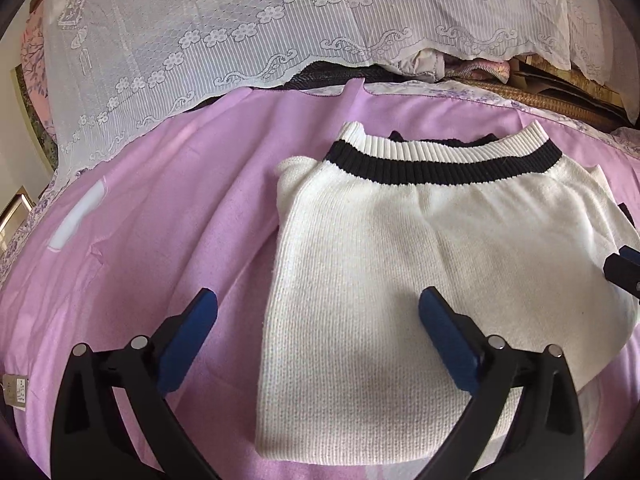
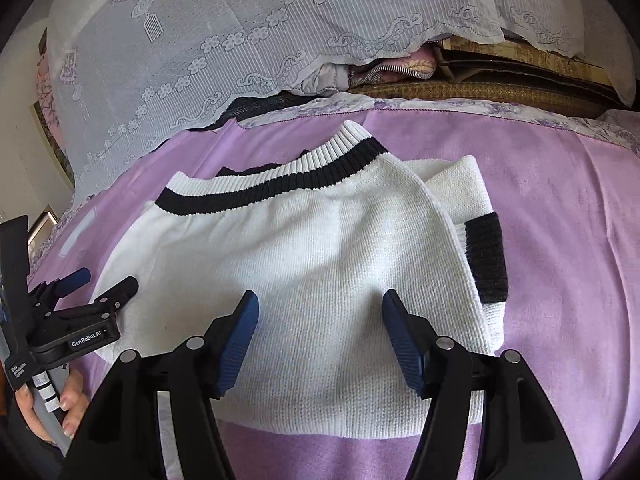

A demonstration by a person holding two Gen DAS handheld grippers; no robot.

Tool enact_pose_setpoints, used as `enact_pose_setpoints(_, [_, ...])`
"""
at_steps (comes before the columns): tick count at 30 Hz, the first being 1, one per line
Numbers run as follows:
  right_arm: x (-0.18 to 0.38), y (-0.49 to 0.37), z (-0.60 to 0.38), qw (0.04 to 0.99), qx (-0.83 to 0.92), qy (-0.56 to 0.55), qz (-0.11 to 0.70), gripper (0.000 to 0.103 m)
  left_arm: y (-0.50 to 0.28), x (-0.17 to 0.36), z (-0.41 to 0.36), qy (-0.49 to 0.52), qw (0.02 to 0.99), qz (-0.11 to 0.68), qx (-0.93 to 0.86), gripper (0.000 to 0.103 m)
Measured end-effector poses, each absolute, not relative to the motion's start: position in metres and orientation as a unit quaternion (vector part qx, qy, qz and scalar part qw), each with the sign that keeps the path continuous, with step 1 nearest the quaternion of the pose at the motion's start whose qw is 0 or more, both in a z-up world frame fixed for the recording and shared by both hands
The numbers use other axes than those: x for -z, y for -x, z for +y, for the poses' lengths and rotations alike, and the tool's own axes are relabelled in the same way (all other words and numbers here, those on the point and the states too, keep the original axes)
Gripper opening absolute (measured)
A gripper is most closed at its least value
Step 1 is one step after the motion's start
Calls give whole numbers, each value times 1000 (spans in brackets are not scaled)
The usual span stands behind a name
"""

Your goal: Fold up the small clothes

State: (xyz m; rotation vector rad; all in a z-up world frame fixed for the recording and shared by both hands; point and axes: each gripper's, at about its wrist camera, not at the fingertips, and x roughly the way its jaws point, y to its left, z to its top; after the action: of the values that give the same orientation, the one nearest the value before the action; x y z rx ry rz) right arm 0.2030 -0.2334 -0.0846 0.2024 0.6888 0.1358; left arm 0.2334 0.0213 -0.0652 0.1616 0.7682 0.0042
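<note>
White knit sweater with a ribbed band striped in black lies partly folded on a lilac bedspread, its striped band at the far side. In the right wrist view one sleeve with a black cuff is tucked along the garment's right edge, the cuff resting on the cloth.

Left gripper hovers low over the sweater's near left edge, jaws spread wide and holding nothing; one blue-padded finger sits above the bedspread, the other above the knit. The right wrist view shows this gripper from the side, at the sweater's left edge, with a hand around its handle.

Right gripper is above the near middle of the sweater, jaws also apart and empty, both blue pads over the white knit.

Beyond the bedspread, a white lace cloth with flower patterns drapes over a pile, and a woven mat lies at the far right.
</note>
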Motion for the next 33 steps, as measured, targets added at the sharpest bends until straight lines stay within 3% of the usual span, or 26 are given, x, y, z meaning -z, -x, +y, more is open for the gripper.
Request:
enact_pose_setpoints(10, [91, -176, -263, 933, -63, -116, 334, 63, -215, 65, 69, 12, 915, 403, -5, 99])
enact_pose_setpoints(17, [69, -146, -277, 948, -60, -151, 273, 63, -185, 40, 50, -20, 934, 356, 0, 99])
enact_pose_setpoints(23, [83, -159, -260, 938, -83, -135, 308, 63, -196, 58, 41, -42, 923, 383, -6, 99])
enact_pose_setpoints(27, [100, -171, -269, 918, -96, -168, 346, 66, -216, 81, 61, 28, 894, 447, 25, 99])
enact_pose_setpoints(33, [100, -169, -247, 924, -107, -113, 350, 89, -218, 86, 72, 71, 885, 458, 53, 99])
